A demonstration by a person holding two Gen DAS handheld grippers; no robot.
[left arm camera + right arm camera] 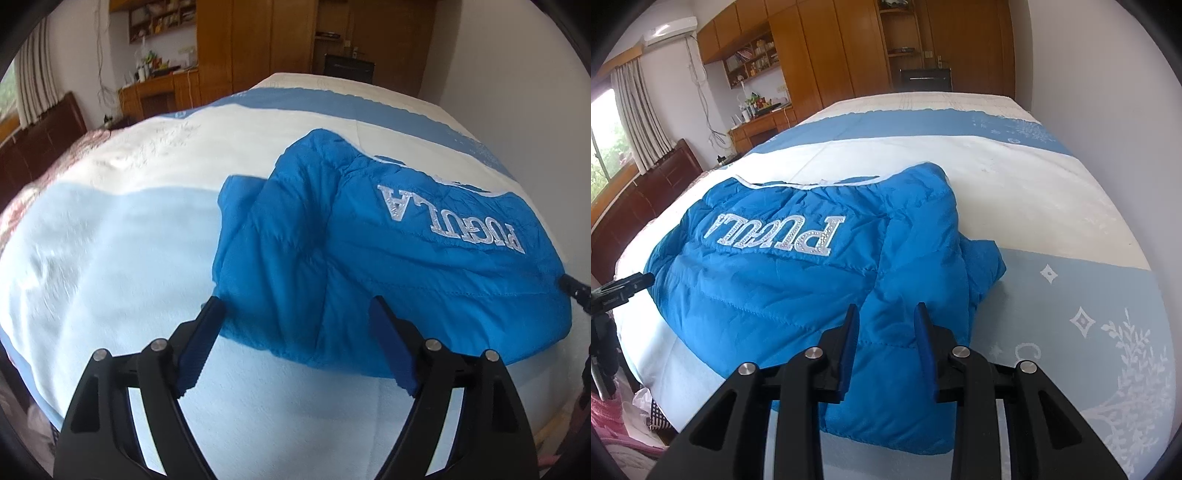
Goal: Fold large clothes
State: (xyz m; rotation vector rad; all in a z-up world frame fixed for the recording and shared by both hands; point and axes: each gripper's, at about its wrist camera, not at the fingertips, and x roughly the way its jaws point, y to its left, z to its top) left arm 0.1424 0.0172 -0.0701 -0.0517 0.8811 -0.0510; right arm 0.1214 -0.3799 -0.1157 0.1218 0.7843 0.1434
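A bright blue quilted jacket [798, 280] lies folded on the bed, white sparkly lettering facing up, one sleeve folded across.

Soft daylight enters from the window [607, 147] at left, leaving both views bright and evenly lit; shadows under the blue puffer jacket [783, 280] are faint; the bedspread [92, 258] smears with motion blur; fisheye bending and black vignette ring the edges.

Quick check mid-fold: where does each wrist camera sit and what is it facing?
Left wrist: on the left gripper, tilted down at the padded blue jacket; wide-open fingers show.
Right wrist: on the right gripper, facing the jacket's folded edge; narrower fingers straddle it.
Shared: jacket, blue-and-white bedspread, wooden wardrobe.
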